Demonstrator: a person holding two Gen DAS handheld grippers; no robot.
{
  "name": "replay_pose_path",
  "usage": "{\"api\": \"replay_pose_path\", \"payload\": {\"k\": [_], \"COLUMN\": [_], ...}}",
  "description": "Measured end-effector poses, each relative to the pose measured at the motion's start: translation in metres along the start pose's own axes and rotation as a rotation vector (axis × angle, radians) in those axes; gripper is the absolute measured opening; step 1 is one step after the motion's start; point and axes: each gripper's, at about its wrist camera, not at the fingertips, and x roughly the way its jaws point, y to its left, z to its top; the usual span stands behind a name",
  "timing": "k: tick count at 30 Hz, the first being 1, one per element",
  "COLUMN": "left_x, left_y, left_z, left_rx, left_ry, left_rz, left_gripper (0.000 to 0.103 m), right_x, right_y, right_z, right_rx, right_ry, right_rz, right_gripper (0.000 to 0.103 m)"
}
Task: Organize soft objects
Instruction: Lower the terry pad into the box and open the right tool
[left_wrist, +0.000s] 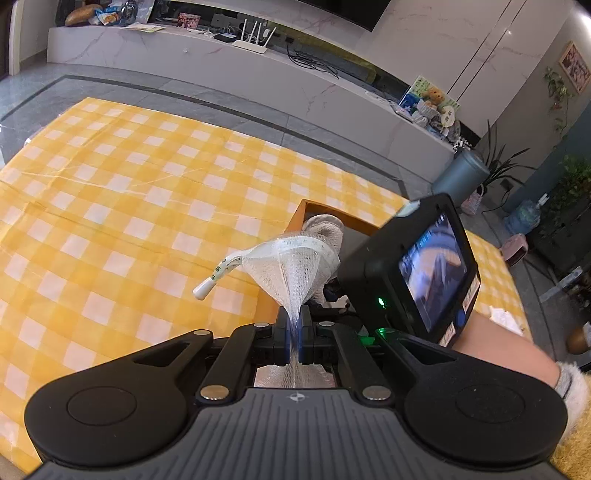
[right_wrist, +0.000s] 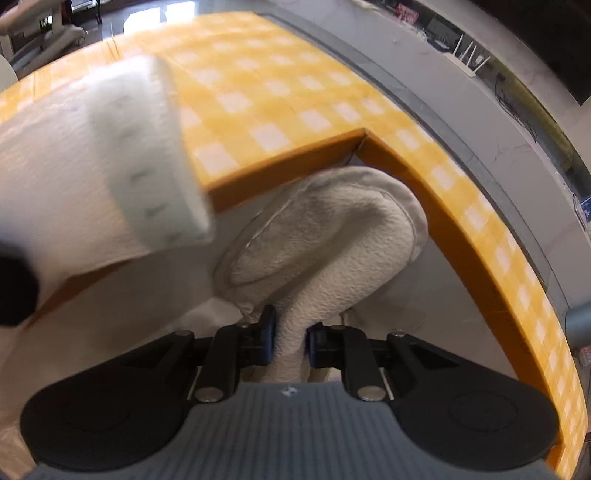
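Checked cloth (left_wrist: 129, 177) bare at left, orange box (right_wrist: 280, 166) walls hemming cream cloth (right_wrist: 332, 236), mesh bag (left_wrist: 295, 262) overhanging box mouth

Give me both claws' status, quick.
Left claw: shut on white mesh bag.
Right claw: shut on cream towel, over the box.

Lighting: bright, even daylight; soft shadows only. Glare: pale sheen on the floor (left_wrist: 110, 79) and marble wall (left_wrist: 461, 55). Left wrist view: sharp, the cloth (left_wrist: 129, 177) crisp. Right wrist view: smeared by motion blur, the bag (right_wrist: 110, 166) close and out of focus. Both: strong fisheye bending, dark corners.
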Motion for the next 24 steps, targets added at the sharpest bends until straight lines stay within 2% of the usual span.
{"api": "replay_pose_path", "payload": {"k": [2, 4, 5, 7, 8, 9, 16, 17, 19, 20, 21, 24], "left_x": [0.001, 0.000, 0.000, -0.001, -0.001, -0.002, -0.011, -0.012, -0.013, -0.013, -0.013, -0.011], "left_y": [0.000, 0.000, 0.000, 0.000, 0.001, 0.002, 0.006, 0.006, 0.006, 0.006, 0.006, 0.004], "left_z": [0.001, 0.001, 0.001, 0.001, 0.001, 0.002, 0.006, 0.007, 0.007, 0.007, 0.007, 0.006], "left_rx": [0.009, 0.008, 0.006, 0.004, 0.002, -0.001, -0.012, -0.013, -0.014, -0.014, -0.011, 0.011], "left_ry": [0.001, 0.004, 0.006, 0.011, 0.013, 0.014, -0.018, -0.021, -0.023, -0.022, -0.018, -0.017], "left_rz": [0.010, 0.014, 0.014, 0.015, 0.015, 0.013, 0.032, 0.035, 0.032, 0.032, 0.034, 0.048], "left_gripper": [0.004, 0.004, 0.004, 0.004, 0.004, 0.004, 0.005, 0.005, 0.005, 0.006, 0.006, 0.007], "right_x": [0.000, 0.000, -0.001, -0.004, -0.008, -0.014, -0.067, -0.075, -0.086, -0.087, -0.088, -0.081], "right_y": [-0.002, 0.001, 0.003, 0.003, 0.002, 0.002, 0.000, -0.001, -0.004, -0.007, -0.006, -0.003], "right_z": [0.003, 0.003, 0.002, -0.002, -0.003, -0.005, -0.018, -0.020, -0.019, -0.017, -0.014, -0.008], "right_rx": [0.016, -0.031, -0.050, -0.044, -0.036, -0.033, 0.025, 0.035, 0.044, 0.046, 0.054, 0.065], "right_ry": [0.036, 0.071, 0.081, 0.085, 0.072, 0.048, -0.122, -0.154, -0.202, -0.204, -0.195, -0.183], "right_rz": [-0.010, -0.046, -0.062, -0.083, -0.104, -0.127, -0.121, -0.124, -0.113, -0.105, -0.107, -0.093], "right_gripper": [0.016, 0.017, 0.022, 0.046, 0.072, 0.082, 0.082, 0.082, 0.061, 0.023, 0.000, 0.001]}}
